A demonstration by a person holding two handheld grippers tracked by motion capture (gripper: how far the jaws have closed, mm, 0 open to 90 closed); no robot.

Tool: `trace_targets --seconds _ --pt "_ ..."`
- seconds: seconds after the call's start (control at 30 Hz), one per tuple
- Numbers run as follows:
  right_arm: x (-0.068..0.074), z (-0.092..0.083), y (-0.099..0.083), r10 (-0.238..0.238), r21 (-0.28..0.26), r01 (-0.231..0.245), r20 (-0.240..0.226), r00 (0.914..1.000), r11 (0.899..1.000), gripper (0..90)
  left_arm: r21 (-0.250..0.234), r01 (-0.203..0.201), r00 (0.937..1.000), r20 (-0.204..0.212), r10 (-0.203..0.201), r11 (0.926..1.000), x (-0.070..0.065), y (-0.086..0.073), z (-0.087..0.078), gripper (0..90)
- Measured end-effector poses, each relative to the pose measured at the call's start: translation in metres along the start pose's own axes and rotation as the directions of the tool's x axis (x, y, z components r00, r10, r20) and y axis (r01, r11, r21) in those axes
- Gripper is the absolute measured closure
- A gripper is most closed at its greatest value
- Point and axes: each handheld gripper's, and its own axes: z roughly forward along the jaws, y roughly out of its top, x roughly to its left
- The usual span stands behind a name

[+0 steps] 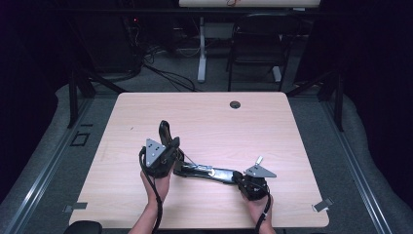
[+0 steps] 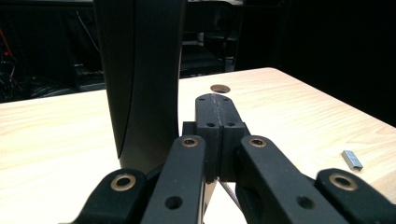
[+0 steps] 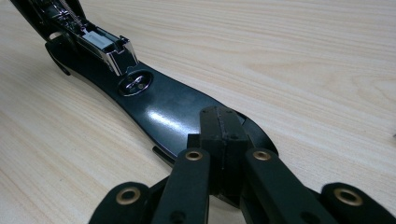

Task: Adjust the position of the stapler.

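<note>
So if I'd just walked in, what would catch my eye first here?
Probably the black stapler swung wide open in the middle of the pale wooden table, its top arm standing up while its base lies flat. A person's two hands hold the left gripper by the raised arm and the right gripper at the base's near end, jaws together. A small strip of staples lies loose on the table.

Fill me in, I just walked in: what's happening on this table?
A person holds a claw in each hand over a black stapler swung open on the light wooden table. The left claw, shut, sits beside the raised top arm. The right claw, shut, rests on the base's front end. A small staple strip lies nearby.
</note>
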Motion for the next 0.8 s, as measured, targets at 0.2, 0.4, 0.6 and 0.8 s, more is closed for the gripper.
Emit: trace_targets --seconds 0.2,0.4,0.6,0.8 --pt "0.001 0.0 0.0 -0.005 -0.007 0.005 0.005 1.0 1.0 90.0 -0.006 0.01 0.9998 -0.017 -0.01 0.9999 0.006 0.0 -0.002 90.0" --pt "0.001 0.0 0.0 -0.008 -0.007 0.008 0.008 0.9999 1.0 90.0 -0.006 0.009 0.9993 -0.036 -0.009 0.9999 0.012 -0.001 -0.005 90.0" --pt "0.001 0.0 0.0 -0.009 -0.007 0.009 0.007 0.9999 1.0 90.0 -0.004 0.054 0.9937 -0.098 -0.054 0.9985 0.031 -0.004 -0.011 90.0" --pt "0.001 0.001 0.0 -0.011 -0.007 0.011 0.006 0.9999 1.0 90.0 0.019 0.031 0.9938 -0.107 -0.029 0.9993 0.04 -0.008 -0.012 90.0"
